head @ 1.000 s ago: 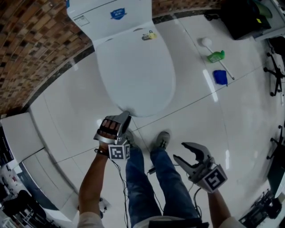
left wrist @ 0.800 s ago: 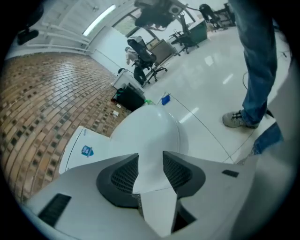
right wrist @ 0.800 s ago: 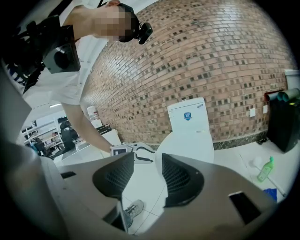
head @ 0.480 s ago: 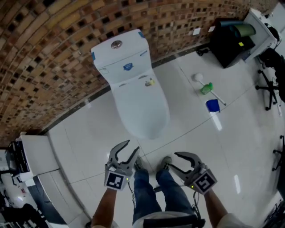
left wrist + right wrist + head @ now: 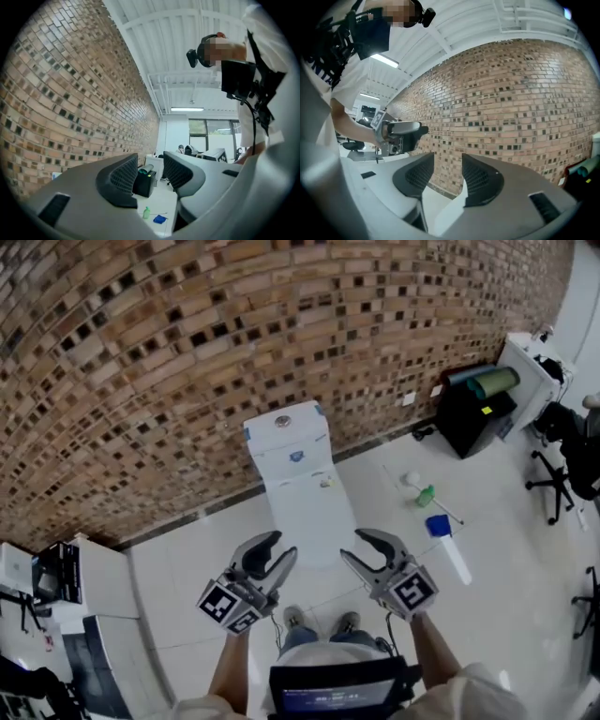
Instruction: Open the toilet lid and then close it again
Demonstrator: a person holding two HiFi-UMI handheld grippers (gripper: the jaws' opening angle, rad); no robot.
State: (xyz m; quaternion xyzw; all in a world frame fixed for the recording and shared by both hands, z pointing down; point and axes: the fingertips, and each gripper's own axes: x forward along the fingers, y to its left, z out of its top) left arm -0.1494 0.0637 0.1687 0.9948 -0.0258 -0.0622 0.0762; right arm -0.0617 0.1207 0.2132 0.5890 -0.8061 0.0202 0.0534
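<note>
Head view showed the toilet lid lying shut by the brick wall, well apart from the left gripper and right gripper, both with fingers open and empty, so no step seemed in hand; lifting it would need a reach down to its front edge.

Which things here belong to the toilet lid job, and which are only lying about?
Job:
toilet lid, closed
left gripper and right gripper, jaws apart, empty

Lying about:
green bottle
blue object
white brush
black cabinet
office chair
</note>
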